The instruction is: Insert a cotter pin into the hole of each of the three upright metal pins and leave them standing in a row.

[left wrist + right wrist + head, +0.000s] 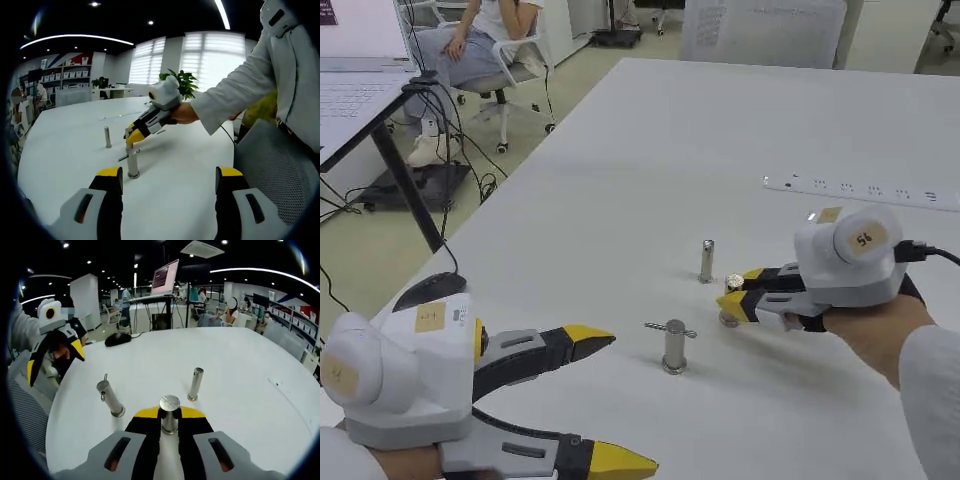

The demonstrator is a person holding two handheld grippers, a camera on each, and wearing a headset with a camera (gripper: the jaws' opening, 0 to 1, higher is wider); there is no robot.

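Currently the right claw [735,292] grips an upright metal pin [169,410] toward the worktop's [620,180] near edge; the left claw [170,180] stands wide, empty. Best set it vertical, in line with the cottered pin [674,348] and the bare pin [706,260].

The bench [650,140] is bare across its far half and down its left edge; I can pass freely there. Toward the near right, three upright pins stand close: a bare pin [706,260], a cottered pin [674,346], and a third pin [728,320] clamped in my right gripper [738,292]. A power strip [865,188] lies by the right edge.
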